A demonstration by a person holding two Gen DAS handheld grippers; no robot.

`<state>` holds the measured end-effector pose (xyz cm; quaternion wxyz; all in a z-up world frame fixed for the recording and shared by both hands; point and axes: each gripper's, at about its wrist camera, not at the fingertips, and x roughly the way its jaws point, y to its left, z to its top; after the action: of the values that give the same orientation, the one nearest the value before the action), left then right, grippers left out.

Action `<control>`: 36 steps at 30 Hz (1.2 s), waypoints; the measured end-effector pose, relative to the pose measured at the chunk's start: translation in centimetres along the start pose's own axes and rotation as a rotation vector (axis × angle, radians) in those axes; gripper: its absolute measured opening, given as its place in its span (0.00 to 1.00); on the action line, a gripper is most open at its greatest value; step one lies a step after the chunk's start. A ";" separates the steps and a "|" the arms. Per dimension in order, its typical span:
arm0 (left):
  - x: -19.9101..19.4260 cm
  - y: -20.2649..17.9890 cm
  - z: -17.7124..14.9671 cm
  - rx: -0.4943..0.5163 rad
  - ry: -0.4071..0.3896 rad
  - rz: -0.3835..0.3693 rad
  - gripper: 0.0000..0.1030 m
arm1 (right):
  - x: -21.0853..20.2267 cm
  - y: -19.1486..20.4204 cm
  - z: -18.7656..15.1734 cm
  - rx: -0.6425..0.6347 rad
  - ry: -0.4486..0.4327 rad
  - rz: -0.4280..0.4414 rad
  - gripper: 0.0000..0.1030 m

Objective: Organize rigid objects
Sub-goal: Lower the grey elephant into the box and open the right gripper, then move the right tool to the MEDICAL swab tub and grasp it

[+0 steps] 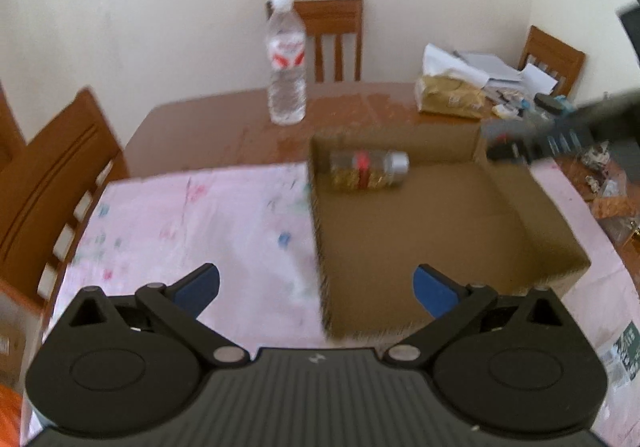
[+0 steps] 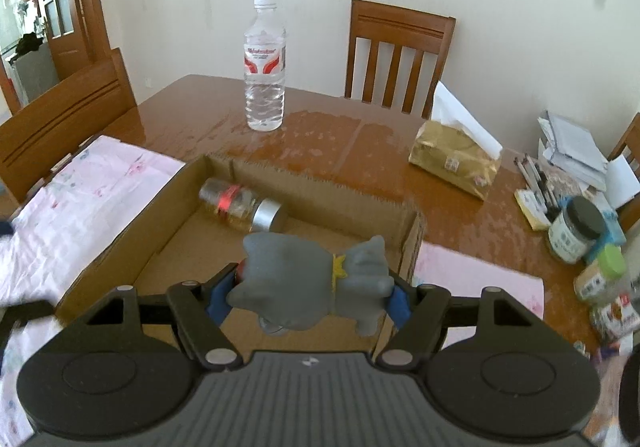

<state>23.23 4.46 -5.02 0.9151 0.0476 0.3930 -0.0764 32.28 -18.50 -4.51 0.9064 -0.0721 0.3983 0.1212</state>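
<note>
Grey toy figure [image 2: 308,287], low centre of frame, is pinched sideways in R gripper [image 2: 308,295] over cardboard box [image 2: 168,239] w/ glass jar [image 2: 240,207] inside; L gripper [image 1: 316,287] spread, empty; risk: toy drops onto jar or box rim if released off-centre.

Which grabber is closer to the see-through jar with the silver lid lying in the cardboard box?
Right, probably. The right gripper, holding a grey toy figure, hangs over the box near the jar. The left gripper sits open at the box's near edge.
</note>
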 end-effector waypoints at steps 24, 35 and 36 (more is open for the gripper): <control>-2.0 -0.5 -4.5 0.056 0.061 -0.015 0.99 | -3.9 -0.1 -3.3 0.110 -0.024 -0.084 1.00; -2.1 -2.3 -6.8 0.151 0.083 -0.092 0.99 | -7.2 0.3 -11.4 0.217 0.077 -0.222 1.00; -2.1 -2.4 -7.1 0.162 0.086 -0.100 0.99 | -7.3 0.4 -12.2 0.229 0.091 -0.234 1.00</control>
<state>16.32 3.34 -8.38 0.8855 0.1051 0.4264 -0.1516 18.76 -22.13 -7.31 0.8976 -0.0195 0.4390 -0.0349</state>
